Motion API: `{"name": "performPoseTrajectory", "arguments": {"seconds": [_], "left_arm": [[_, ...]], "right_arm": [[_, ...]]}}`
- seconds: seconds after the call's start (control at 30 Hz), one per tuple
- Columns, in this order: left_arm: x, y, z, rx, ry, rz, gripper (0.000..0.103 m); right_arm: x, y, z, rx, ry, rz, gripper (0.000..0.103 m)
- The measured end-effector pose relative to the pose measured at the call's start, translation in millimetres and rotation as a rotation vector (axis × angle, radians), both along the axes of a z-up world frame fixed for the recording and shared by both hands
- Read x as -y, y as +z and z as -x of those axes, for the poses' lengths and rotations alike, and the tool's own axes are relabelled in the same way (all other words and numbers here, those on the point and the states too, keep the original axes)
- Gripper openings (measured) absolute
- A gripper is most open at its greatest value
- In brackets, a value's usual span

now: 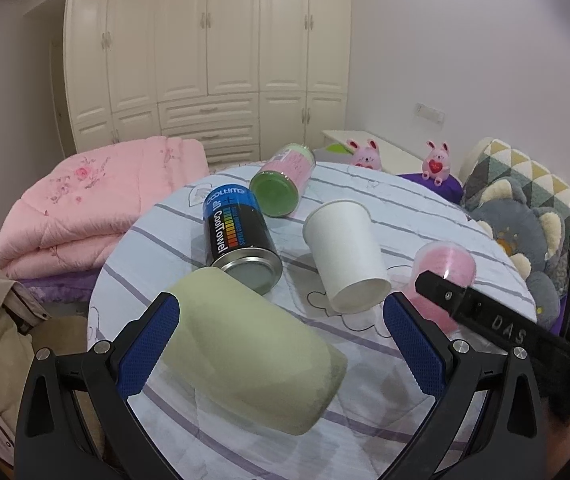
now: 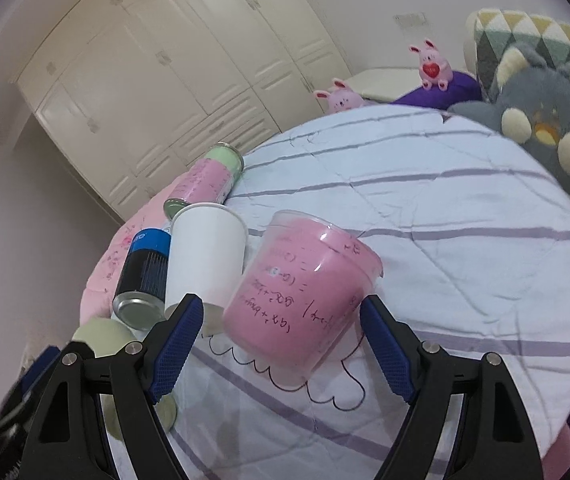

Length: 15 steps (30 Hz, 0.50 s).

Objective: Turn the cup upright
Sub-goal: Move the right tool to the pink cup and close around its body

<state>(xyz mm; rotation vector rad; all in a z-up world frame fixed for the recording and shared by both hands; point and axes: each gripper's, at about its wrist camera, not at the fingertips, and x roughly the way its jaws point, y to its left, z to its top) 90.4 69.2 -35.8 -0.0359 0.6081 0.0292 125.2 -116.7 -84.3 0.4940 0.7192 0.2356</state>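
A pale green cup [image 1: 253,356] lies on its side on the striped quilt, between the blue pads of my open left gripper [image 1: 281,316], which does not touch it. A pink cup with black writing [image 2: 301,292] lies tilted on its side between the pads of my open right gripper [image 2: 281,316]; it also shows in the left wrist view [image 1: 445,264]. A white paper cup [image 1: 345,256] lies on its side between them and shows in the right wrist view too [image 2: 205,256]. The right gripper's body [image 1: 497,324] shows at the right of the left wrist view.
A blue and black can [image 1: 241,236] and a pink and green can [image 1: 285,184] lie on the quilt [image 2: 445,208] behind the cups. A folded pink blanket [image 1: 85,208] is at the left. A grey plush toy [image 2: 545,120] and pillow sit at the right.
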Motion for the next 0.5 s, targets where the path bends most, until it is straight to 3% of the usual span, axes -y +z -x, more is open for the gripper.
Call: {"name": "performPoseTrajectory", "arguments": {"seconds": [0.2,0.5], "left_arm": [[-2.6,-4.1,-5.0,-0.015,0.001,0.006,0.103],[2.5,-3.0,-7.6,-0.024,-0.018,0.008,0.103]], "right_arm": [[5.5,-11.2,-15.0,-0.050,-0.026,-0.018,0.082],[11.2,-9.3,-30.5,-0.055,0.100,-0.005,0.080]]}}
